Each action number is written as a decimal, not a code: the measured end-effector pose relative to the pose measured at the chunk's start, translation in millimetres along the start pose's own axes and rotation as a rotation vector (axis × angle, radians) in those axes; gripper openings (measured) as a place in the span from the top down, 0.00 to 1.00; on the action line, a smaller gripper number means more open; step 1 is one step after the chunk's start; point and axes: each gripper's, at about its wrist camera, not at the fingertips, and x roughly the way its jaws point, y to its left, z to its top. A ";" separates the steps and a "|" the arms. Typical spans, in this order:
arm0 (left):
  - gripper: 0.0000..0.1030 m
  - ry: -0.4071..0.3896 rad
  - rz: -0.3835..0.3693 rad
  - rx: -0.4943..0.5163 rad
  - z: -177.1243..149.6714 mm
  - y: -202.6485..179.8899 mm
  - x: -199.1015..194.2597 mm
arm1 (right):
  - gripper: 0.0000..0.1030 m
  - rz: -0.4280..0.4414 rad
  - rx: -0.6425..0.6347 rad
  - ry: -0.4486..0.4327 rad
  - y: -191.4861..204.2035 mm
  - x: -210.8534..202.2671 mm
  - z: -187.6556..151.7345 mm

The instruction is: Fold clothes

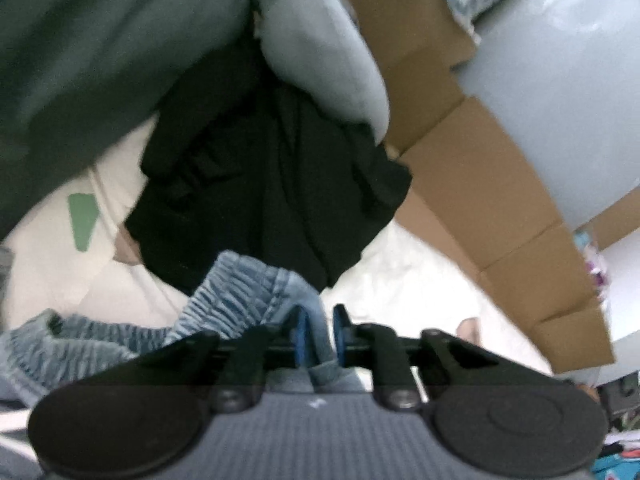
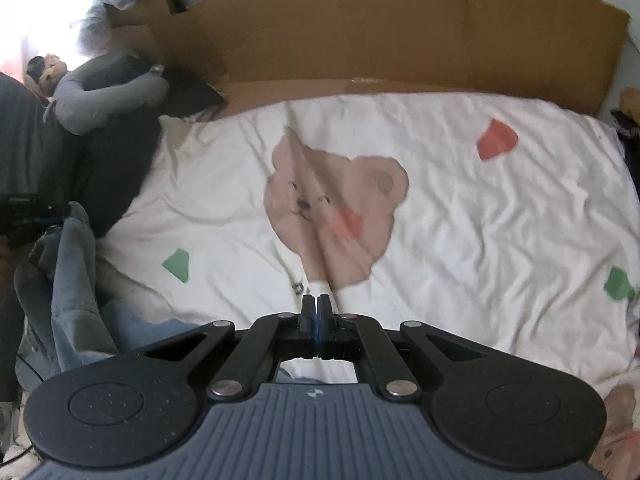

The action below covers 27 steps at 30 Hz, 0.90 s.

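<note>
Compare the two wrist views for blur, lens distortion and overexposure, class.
Left wrist view: soft throughout, the black garment shows almost no fold detail; the cardboard bows into an arc from the fisheye. Right wrist view: sharper near the right claw, the bear print slightly smeared; the top-left corner is blown out white.

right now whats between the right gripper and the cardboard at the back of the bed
Only the white bedsheet with its bear print lies between the shut right gripper and the cardboard; no clothes there, as the right wrist view shows.
</note>
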 end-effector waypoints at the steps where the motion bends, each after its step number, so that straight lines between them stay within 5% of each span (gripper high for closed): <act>1: 0.71 -0.017 0.005 0.001 -1.9 0.9 -10.5 | 1.00 0.014 -0.018 0.001 3.6 -2.3 0.3; 4: 0.69 -0.041 0.028 0.009 -12.5 2.9 -36.2 | 0.95 0.054 -0.057 0.015 15.3 -8.2 -4.3; 8: 0.60 -0.020 0.044 -0.018 -30.5 0.8 -50.3 | 0.59 0.067 -0.114 0.039 32.1 -17.6 -18.8; 14: 0.48 -0.002 0.004 -0.077 -50.7 -11.3 -39.7 | 0.50 0.053 -0.184 0.106 44.3 -29.6 -48.1; 19: 0.45 -0.019 0.100 -0.108 -60.8 -16.2 -20.3 | 0.37 0.032 -0.221 0.143 46.9 -35.8 -68.3; 27: 0.51 -0.048 0.250 -0.145 -55.7 -6.8 4.5 | 0.34 -0.019 -0.316 0.157 57.9 -24.4 -93.8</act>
